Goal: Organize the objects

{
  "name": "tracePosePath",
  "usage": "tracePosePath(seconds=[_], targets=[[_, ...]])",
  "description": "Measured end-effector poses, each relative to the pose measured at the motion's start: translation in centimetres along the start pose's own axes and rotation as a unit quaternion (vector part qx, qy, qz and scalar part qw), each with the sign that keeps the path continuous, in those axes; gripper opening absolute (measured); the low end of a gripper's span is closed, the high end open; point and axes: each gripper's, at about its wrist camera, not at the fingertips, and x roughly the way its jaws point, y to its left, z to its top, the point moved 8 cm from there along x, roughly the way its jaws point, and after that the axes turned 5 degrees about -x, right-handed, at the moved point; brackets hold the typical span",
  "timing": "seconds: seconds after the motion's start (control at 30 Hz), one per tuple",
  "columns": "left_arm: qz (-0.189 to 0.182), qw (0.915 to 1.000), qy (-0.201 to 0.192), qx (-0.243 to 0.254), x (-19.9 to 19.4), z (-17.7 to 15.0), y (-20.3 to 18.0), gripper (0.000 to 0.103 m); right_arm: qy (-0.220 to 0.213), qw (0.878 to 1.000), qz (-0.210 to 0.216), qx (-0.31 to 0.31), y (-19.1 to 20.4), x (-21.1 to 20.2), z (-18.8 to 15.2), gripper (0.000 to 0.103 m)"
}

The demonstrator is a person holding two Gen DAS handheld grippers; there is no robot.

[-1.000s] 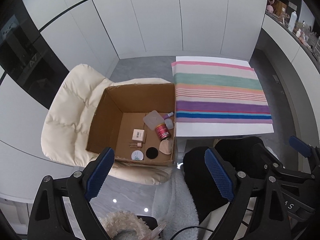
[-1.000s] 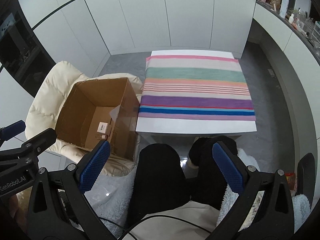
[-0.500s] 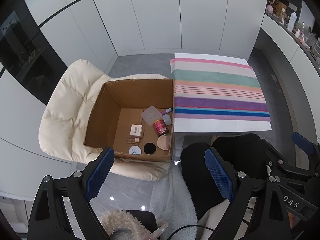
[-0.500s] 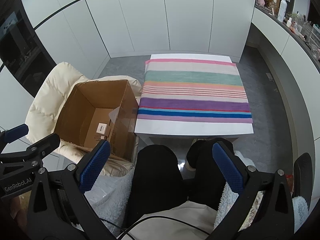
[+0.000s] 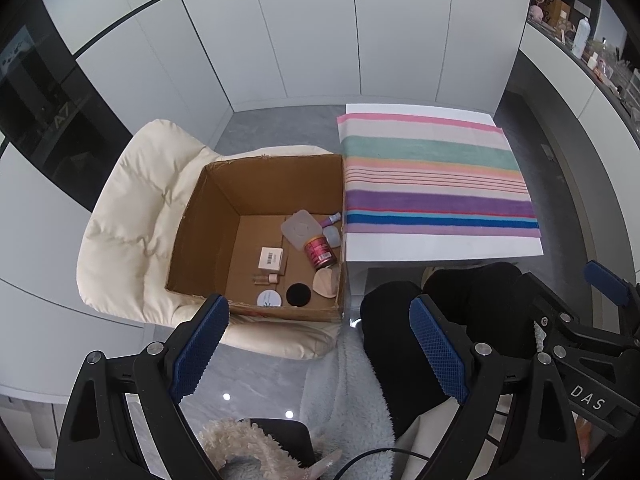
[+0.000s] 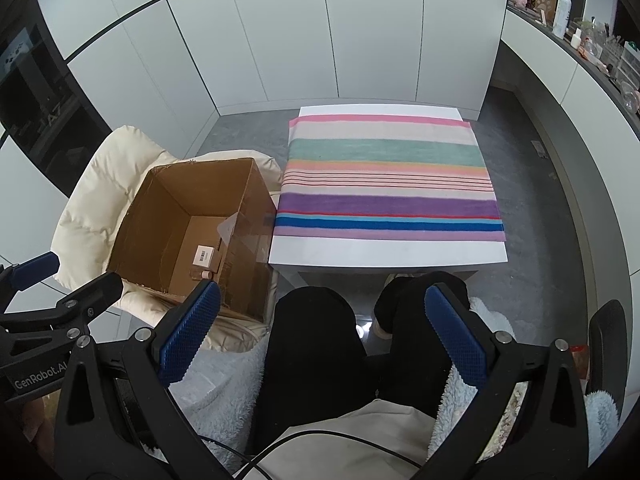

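All the small stuff sits in the cardboard box (image 5: 256, 216) on the cream chair (image 5: 132, 216): red jar (image 5: 319, 253), little carton (image 5: 270, 259), black puck (image 5: 298, 294). The striped cloth (image 6: 390, 176) on the table (image 6: 384, 251) is bare. That fits either just packed or about to unpack, so no move to recommend. Left gripper (image 5: 320, 350) and right gripper (image 6: 316, 336) hover high over the lap, fingers spread wide, holding nothing.

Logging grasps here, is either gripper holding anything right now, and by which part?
Nothing is held. The left gripper and right gripper are both open, empty, above the brown cardboard box.
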Motion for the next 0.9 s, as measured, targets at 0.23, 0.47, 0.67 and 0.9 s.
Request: tracePosePath(seconds=[0.23, 0.47, 0.67, 0.9], targets=[[0.002, 1.0, 0.002, 0.002, 0.15, -0.07, -0.05, 0.093, 0.001, 1.0, -0.002, 0.0, 0.13, 0.15, -0.13, 0.103], [0.002, 1.0, 0.003, 0.001, 0.23, -0.08, -0.13, 0.093, 0.0, 1.0, -0.003, 0.0, 0.13, 0.21, -0.14, 0.103], [0.001, 1.0, 0.005, 0.001, 0.24, -0.12, -0.2, 0.093, 0.0, 1.0, -0.004, 0.001, 0.11, 0.2, -0.03, 0.103], [0.002, 1.0, 0.007, 0.001, 0.34, -0.22, -0.29, 0.093, 0.001, 1.0, -0.004, 0.001, 0.03, 0.19, -0.08, 0.103]])
